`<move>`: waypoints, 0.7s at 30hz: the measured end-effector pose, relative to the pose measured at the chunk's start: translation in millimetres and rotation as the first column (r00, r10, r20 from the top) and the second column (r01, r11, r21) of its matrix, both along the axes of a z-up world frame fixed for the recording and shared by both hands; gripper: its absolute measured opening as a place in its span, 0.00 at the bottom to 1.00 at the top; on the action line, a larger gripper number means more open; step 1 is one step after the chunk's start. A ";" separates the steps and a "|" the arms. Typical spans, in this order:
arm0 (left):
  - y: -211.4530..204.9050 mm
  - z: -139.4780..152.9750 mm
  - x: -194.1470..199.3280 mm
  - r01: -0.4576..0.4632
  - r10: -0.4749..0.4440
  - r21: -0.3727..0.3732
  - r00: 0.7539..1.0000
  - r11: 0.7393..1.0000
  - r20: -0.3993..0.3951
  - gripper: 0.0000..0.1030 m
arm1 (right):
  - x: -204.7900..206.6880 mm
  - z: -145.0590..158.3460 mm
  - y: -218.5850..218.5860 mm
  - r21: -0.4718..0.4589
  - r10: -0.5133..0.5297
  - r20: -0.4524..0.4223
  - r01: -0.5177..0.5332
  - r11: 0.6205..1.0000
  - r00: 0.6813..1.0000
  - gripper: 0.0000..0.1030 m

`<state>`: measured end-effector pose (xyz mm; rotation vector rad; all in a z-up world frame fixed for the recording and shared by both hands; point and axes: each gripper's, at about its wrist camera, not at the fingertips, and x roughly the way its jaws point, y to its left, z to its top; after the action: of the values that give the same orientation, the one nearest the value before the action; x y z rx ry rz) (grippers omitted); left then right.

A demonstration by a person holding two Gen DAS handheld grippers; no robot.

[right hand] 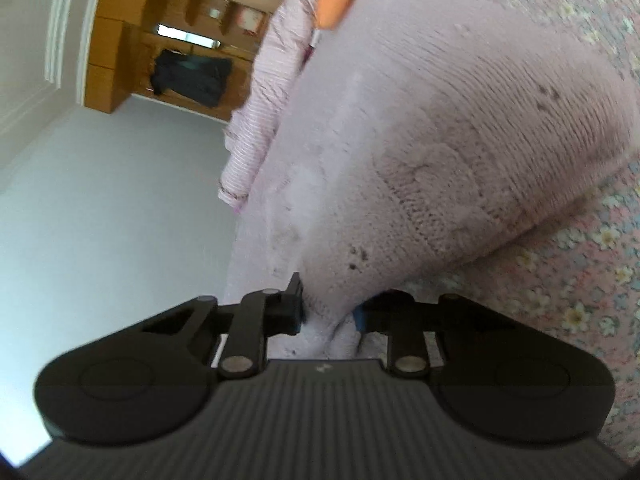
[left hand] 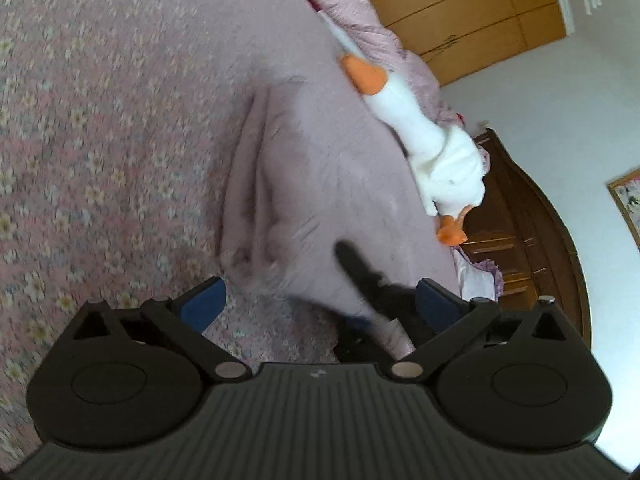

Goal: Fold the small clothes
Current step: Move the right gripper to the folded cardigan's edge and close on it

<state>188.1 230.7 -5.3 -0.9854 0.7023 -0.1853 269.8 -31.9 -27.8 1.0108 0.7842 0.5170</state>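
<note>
Right gripper (right hand: pixel 330 314) pinches the blurred pink knit garment (right hand: pixel 460 152), its edges cut off.

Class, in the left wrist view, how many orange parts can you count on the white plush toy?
2. On the white plush toy, one orange part is at its upper end and the other at its lower end, beside the dark wooden furniture. Others may be hidden.

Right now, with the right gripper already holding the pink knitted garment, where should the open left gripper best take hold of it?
Probably the rumpled, bunched edge of the pink knitted garment, reached forward from the floral bedspread side. The folds stand up there, so the left gripper can close on them. The right gripper pinches the opposite end.
</note>
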 end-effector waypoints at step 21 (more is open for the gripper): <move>-29.2 -23.5 42.9 -0.036 0.045 -0.186 0.998 0.982 0.042 1.00 | -0.7 -18.6 -14.5 0.229 -0.042 -0.168 0.080 0.970 0.985 0.26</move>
<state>231.0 201.6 -28.8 -1.1688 0.6301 -0.2406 269.1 -46.3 -46.4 1.3056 0.8469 0.4860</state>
